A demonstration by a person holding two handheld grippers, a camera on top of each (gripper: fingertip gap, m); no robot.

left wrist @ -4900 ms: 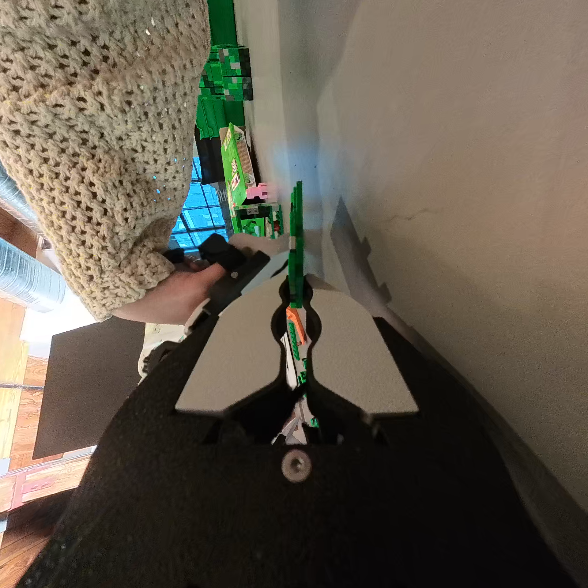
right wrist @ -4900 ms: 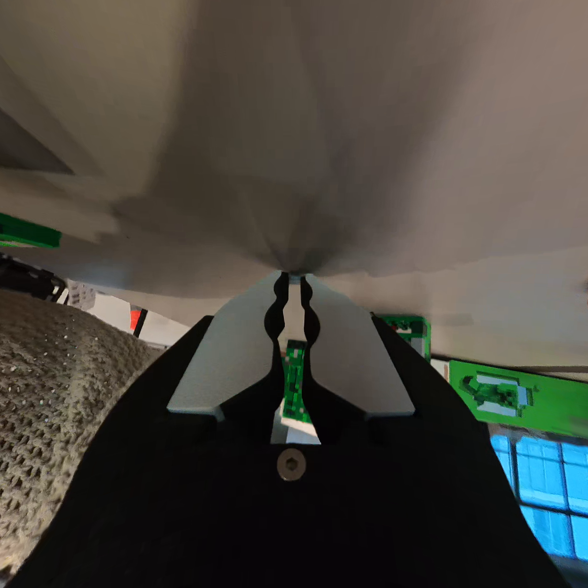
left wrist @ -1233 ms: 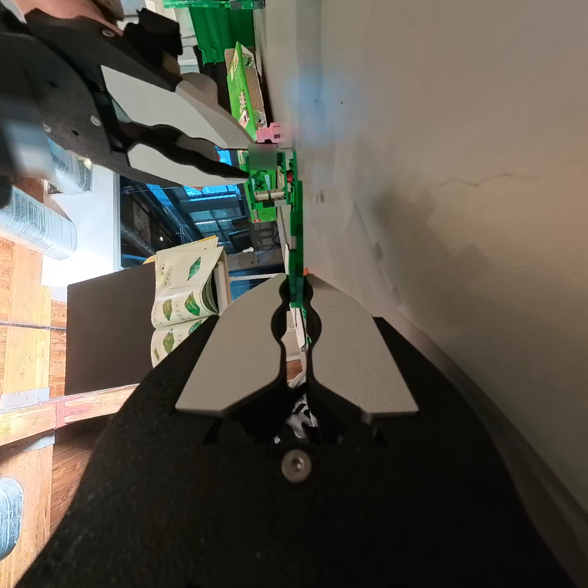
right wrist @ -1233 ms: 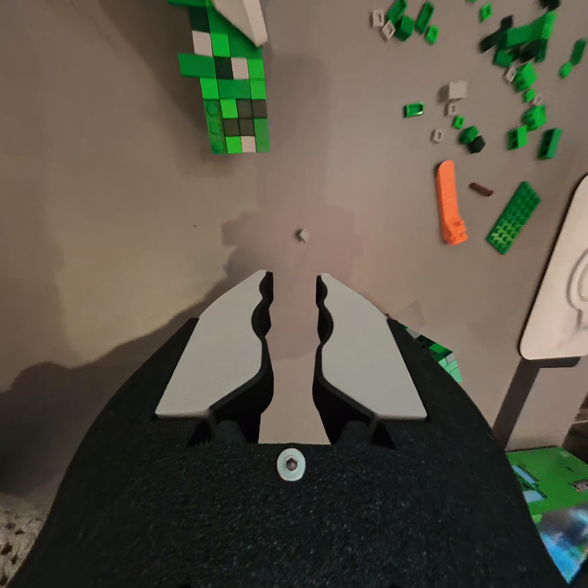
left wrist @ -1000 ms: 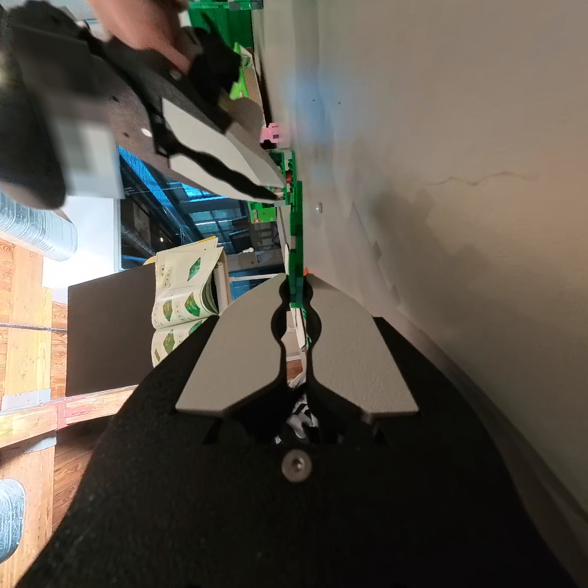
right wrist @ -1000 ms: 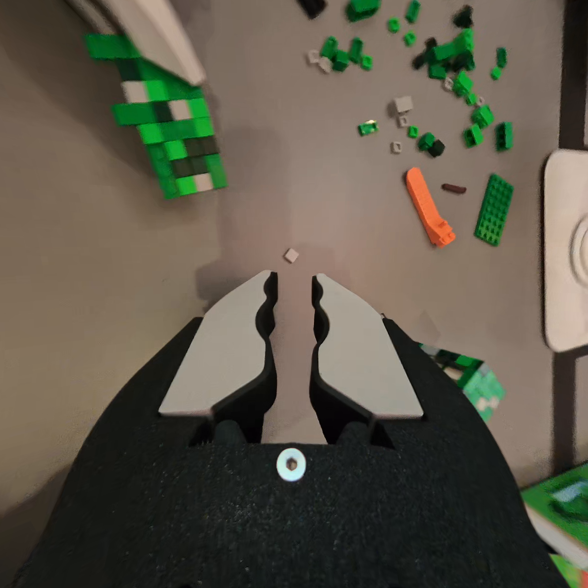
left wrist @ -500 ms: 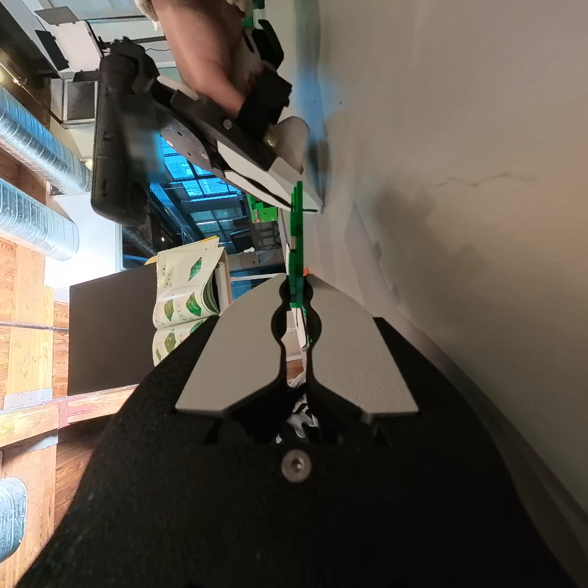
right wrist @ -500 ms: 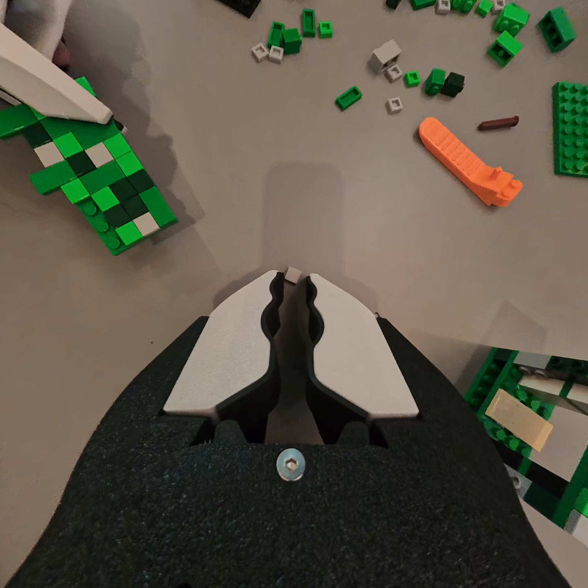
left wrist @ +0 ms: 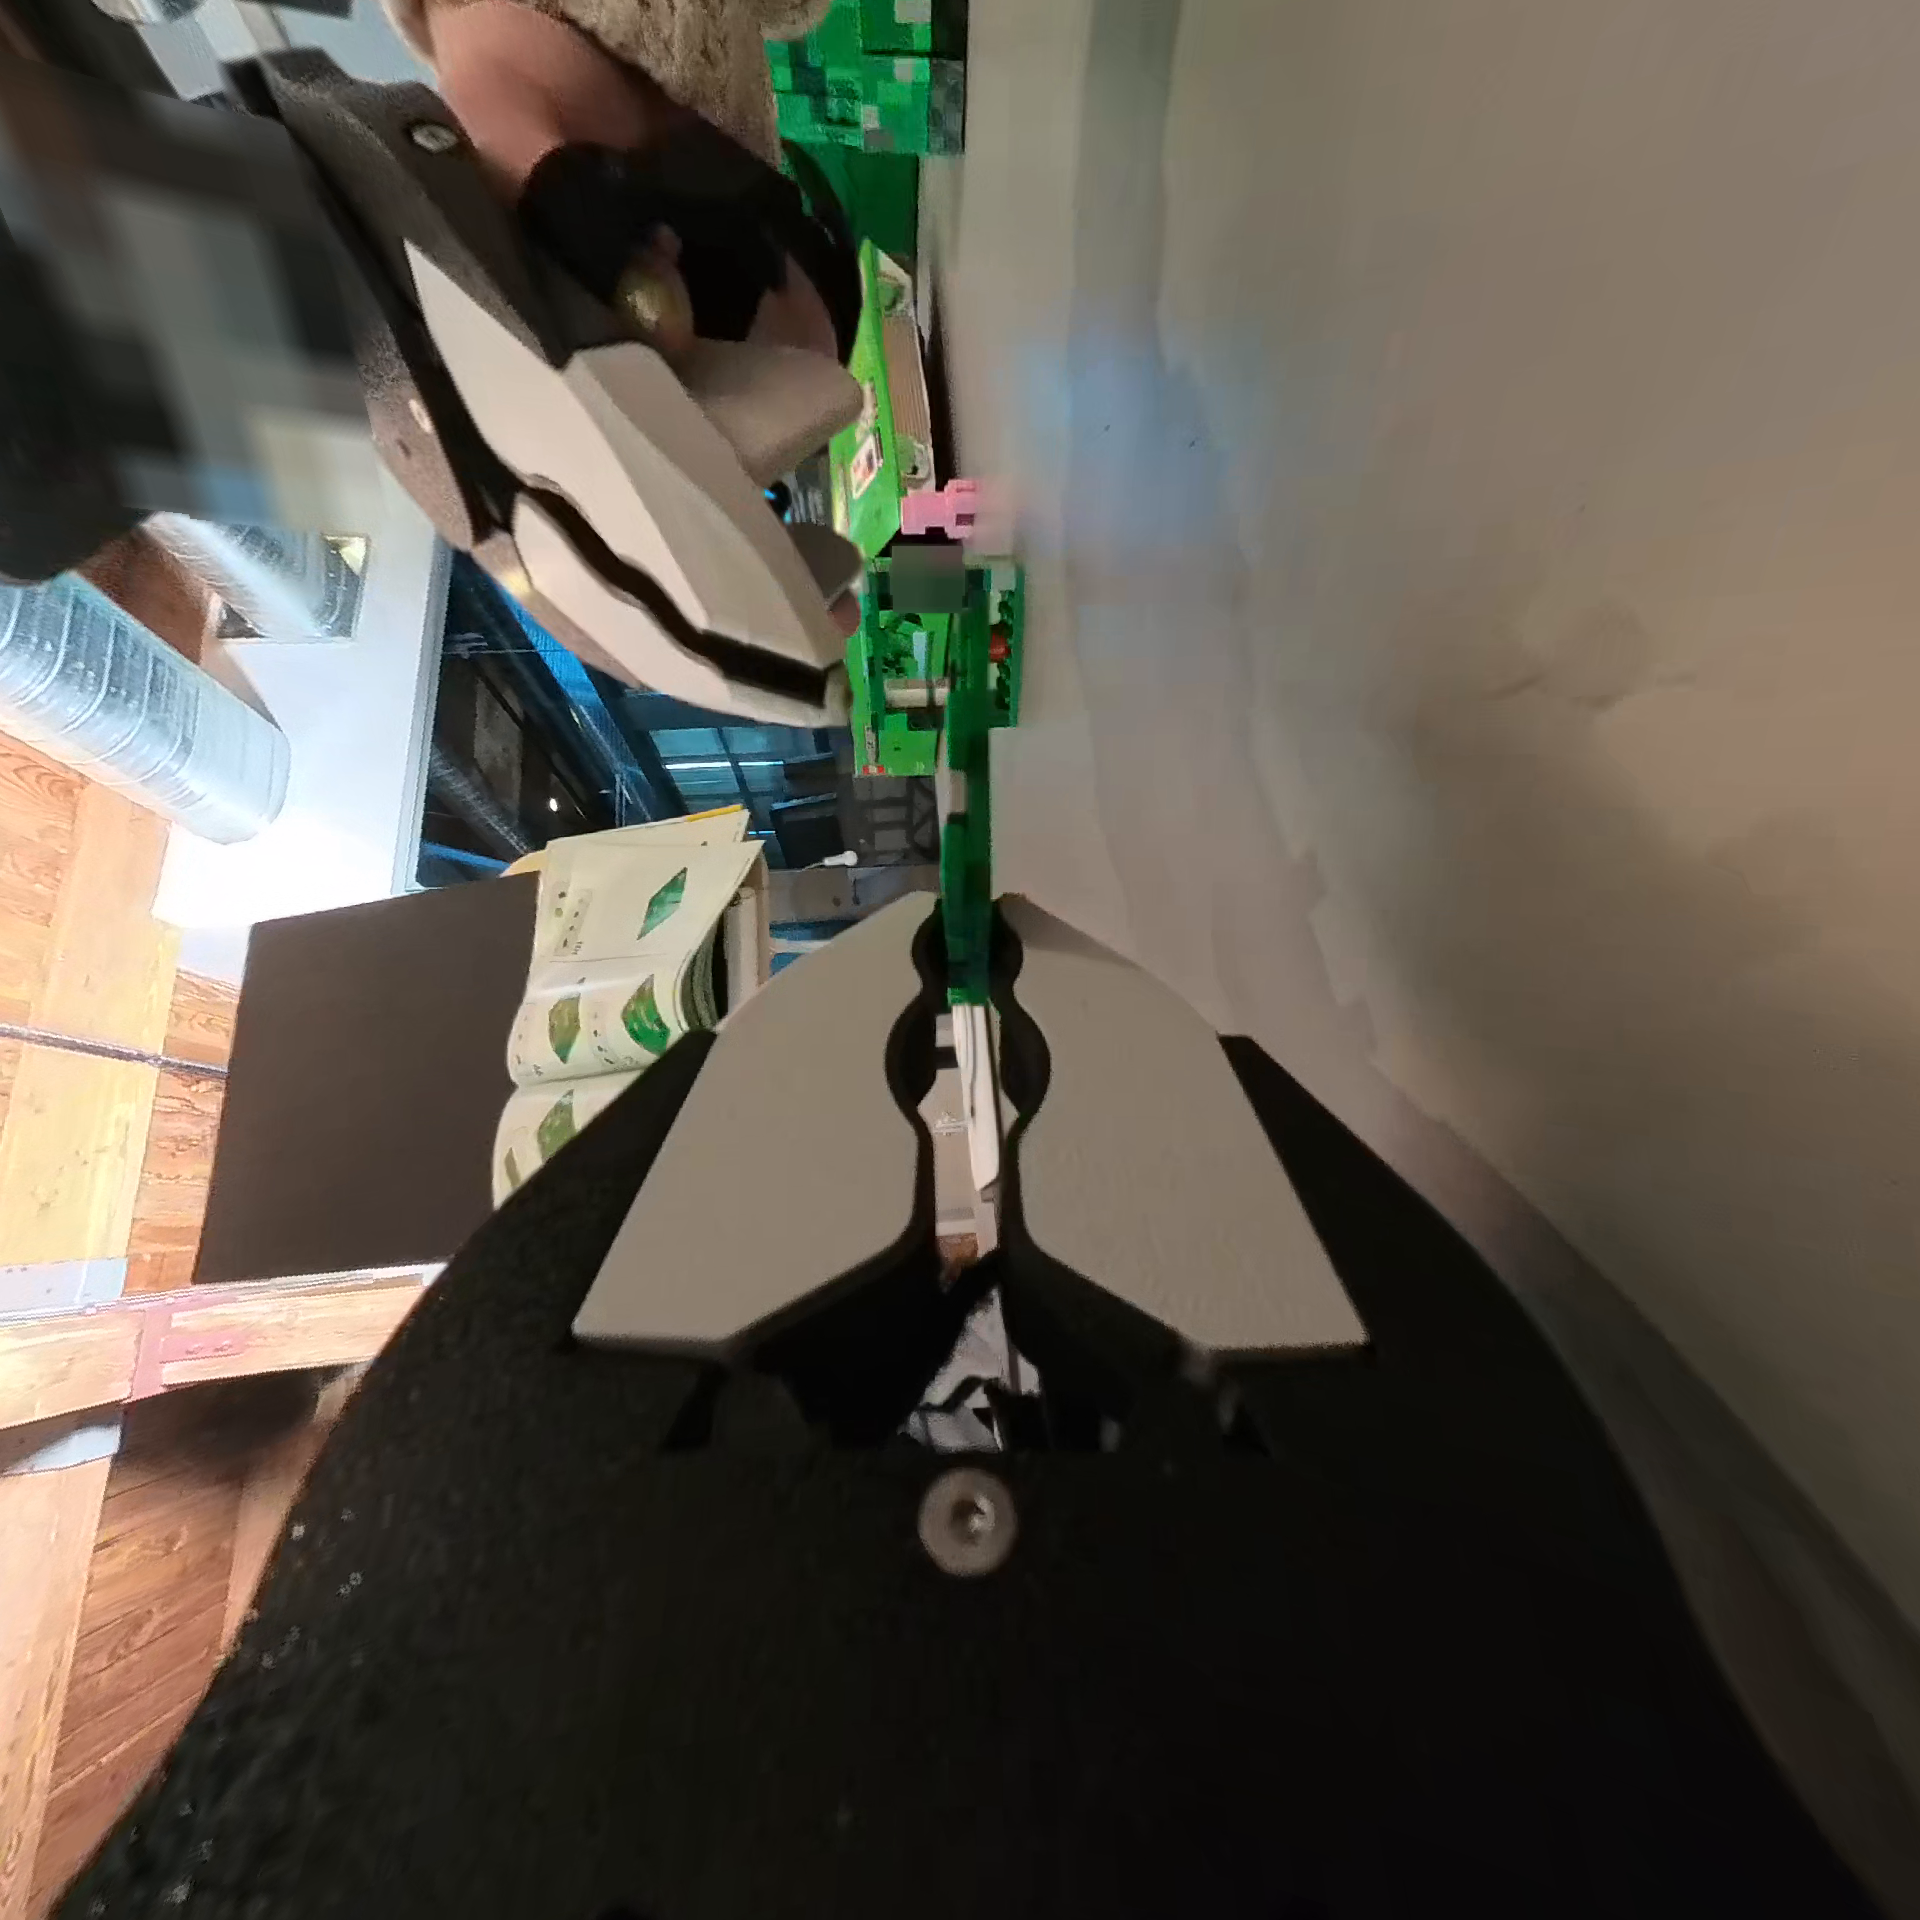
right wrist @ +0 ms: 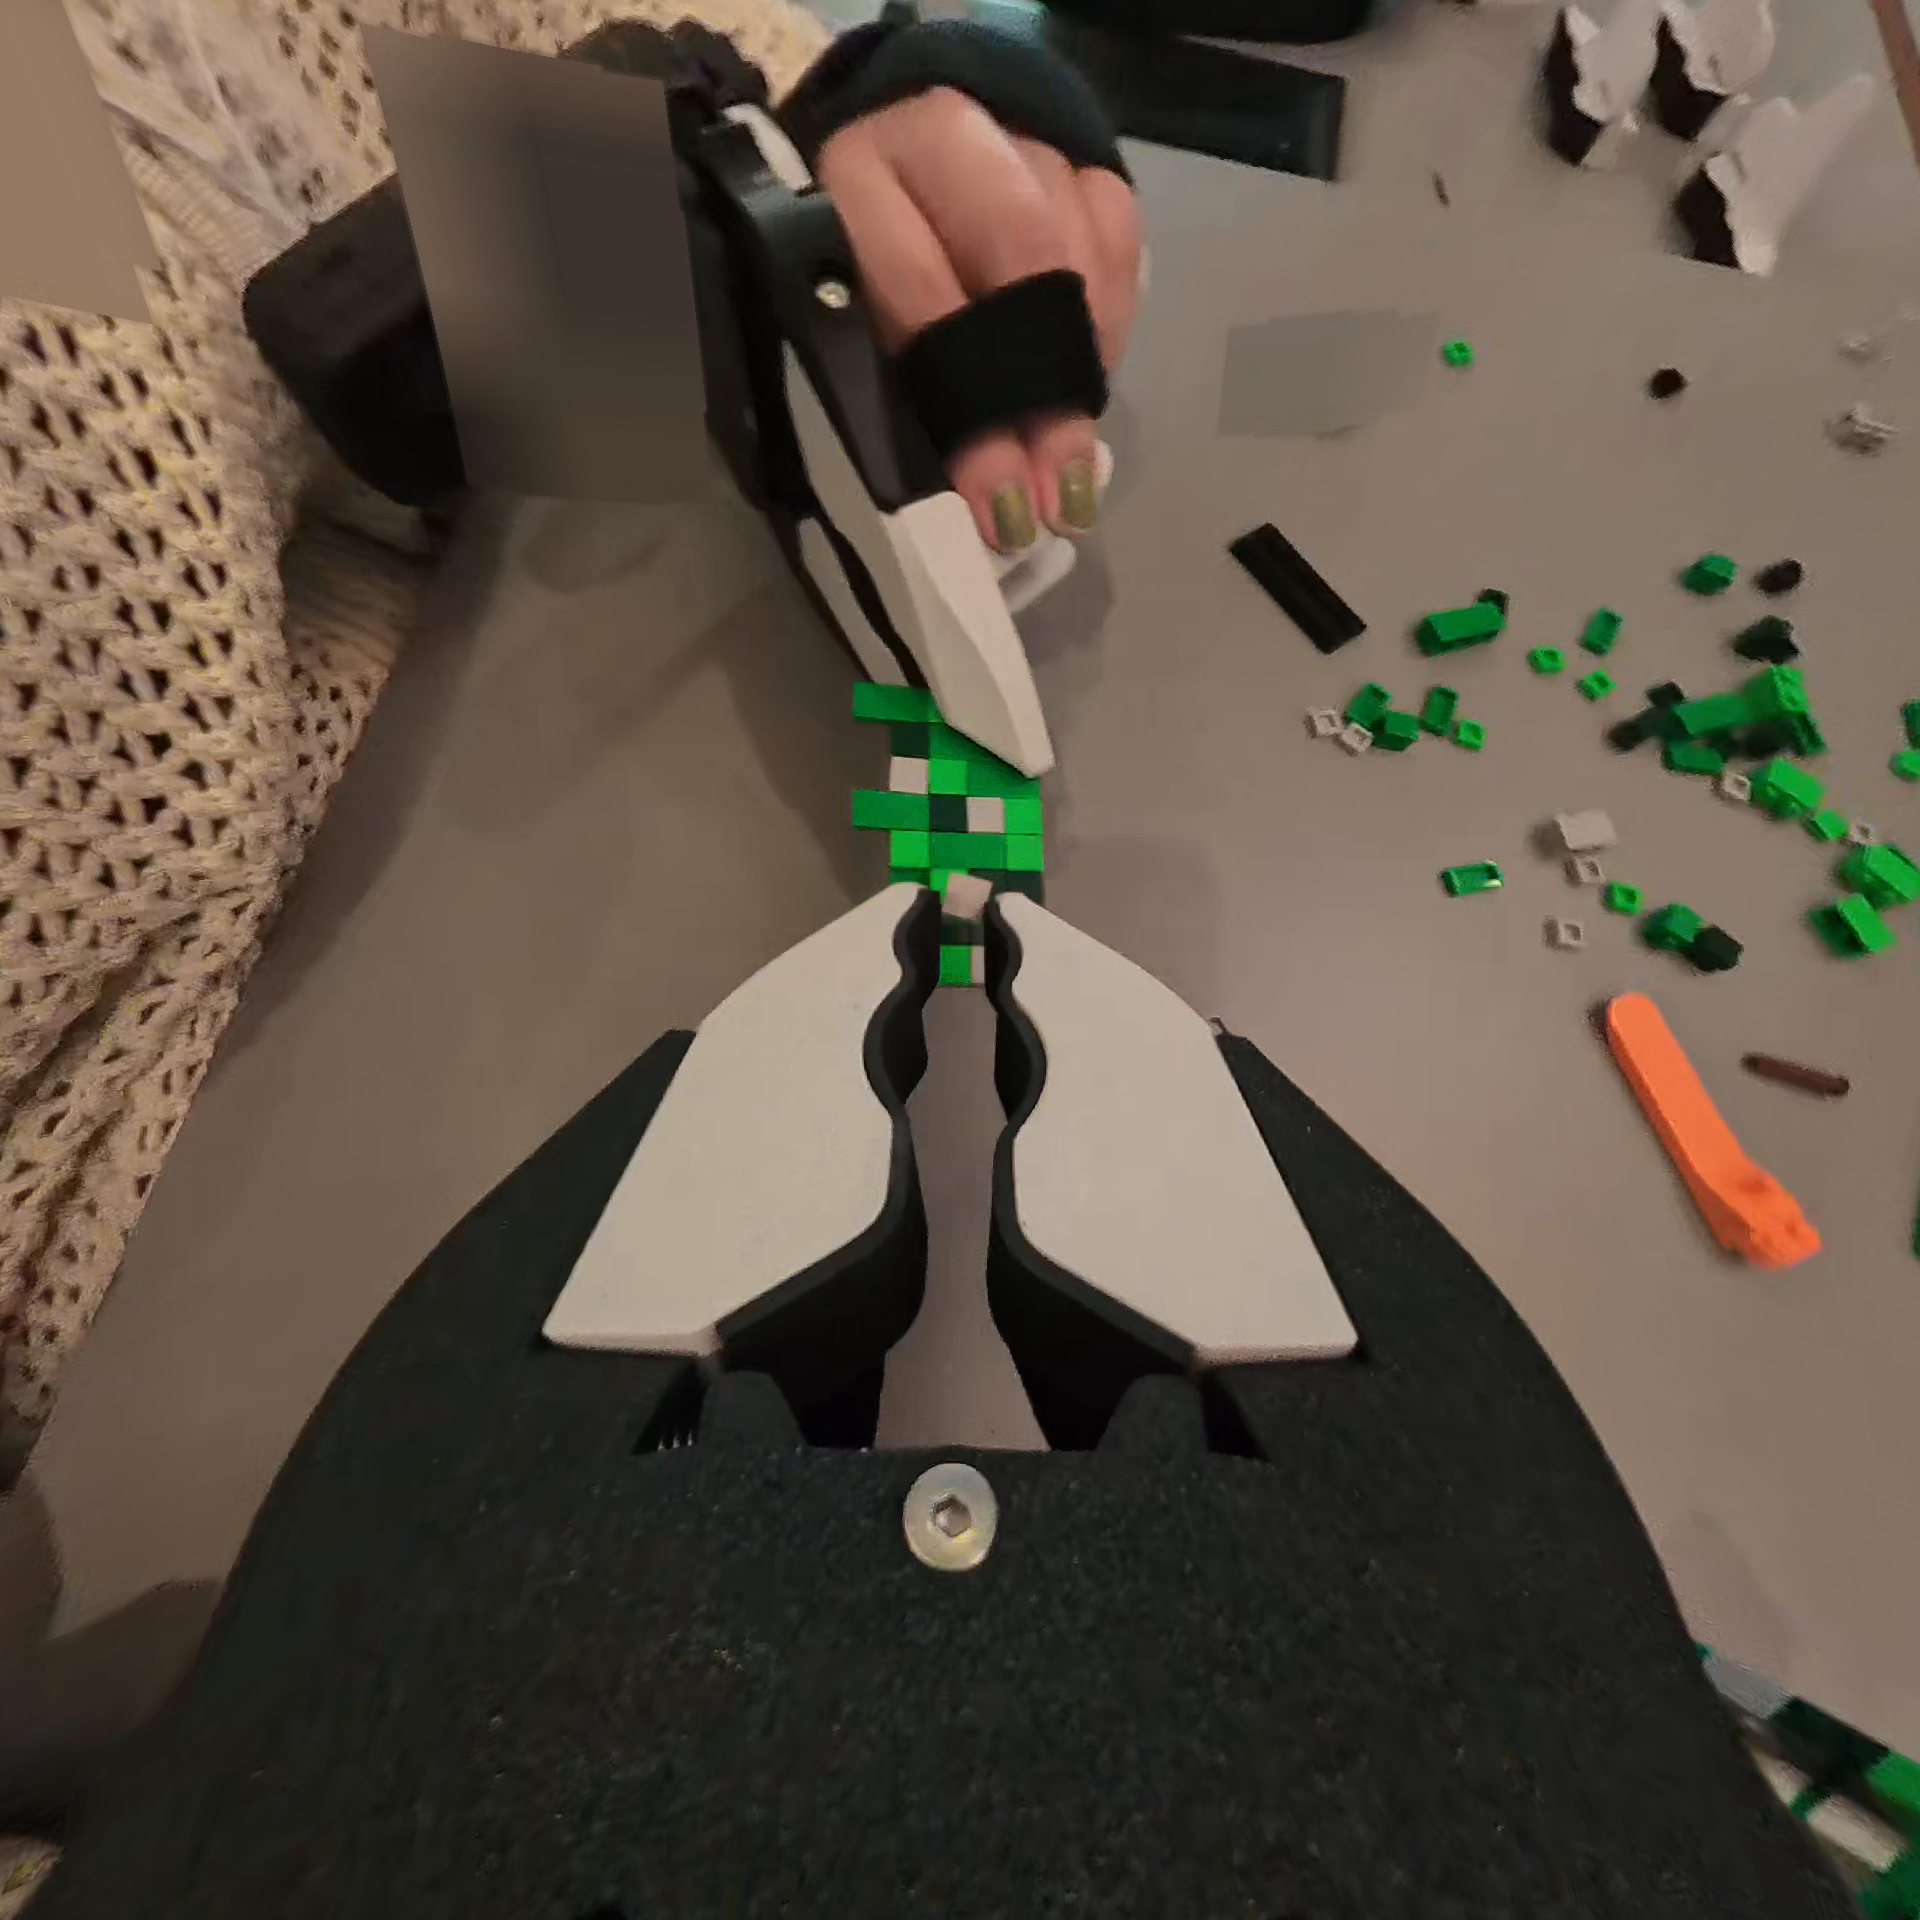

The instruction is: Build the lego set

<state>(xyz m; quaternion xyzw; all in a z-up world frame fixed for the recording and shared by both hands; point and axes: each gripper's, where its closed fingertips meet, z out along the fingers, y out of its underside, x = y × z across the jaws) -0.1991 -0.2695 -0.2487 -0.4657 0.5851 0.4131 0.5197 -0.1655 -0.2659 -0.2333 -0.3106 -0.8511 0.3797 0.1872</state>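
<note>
My left gripper (left wrist: 966, 920) is shut on a flat green, dark green and white lego panel (left wrist: 964, 847), seen edge-on here. In the right wrist view the panel (right wrist: 951, 821) is held above the grey table, with the left gripper (right wrist: 1023, 753) clamped on its far end. My right gripper (right wrist: 961, 906) is shut on a small light grey tile (right wrist: 966, 896) and holds it against the panel's near end. It also shows in the left wrist view (left wrist: 826, 691), coming in from the upper left.
Loose green, black and grey bricks (right wrist: 1704, 748) lie scattered at the right, with an orange brick separator (right wrist: 1704, 1132) and a black bar (right wrist: 1297, 587). A partial build (right wrist: 1849, 1787) sits at the lower right. An open instruction booklet (left wrist: 623, 997) stands behind. A knitted sleeve (right wrist: 135, 727) fills the left.
My right gripper closed on the small grey tile on the table, lifted it and carried it to the panel's end. The left gripper kept its hold on the panel.
</note>
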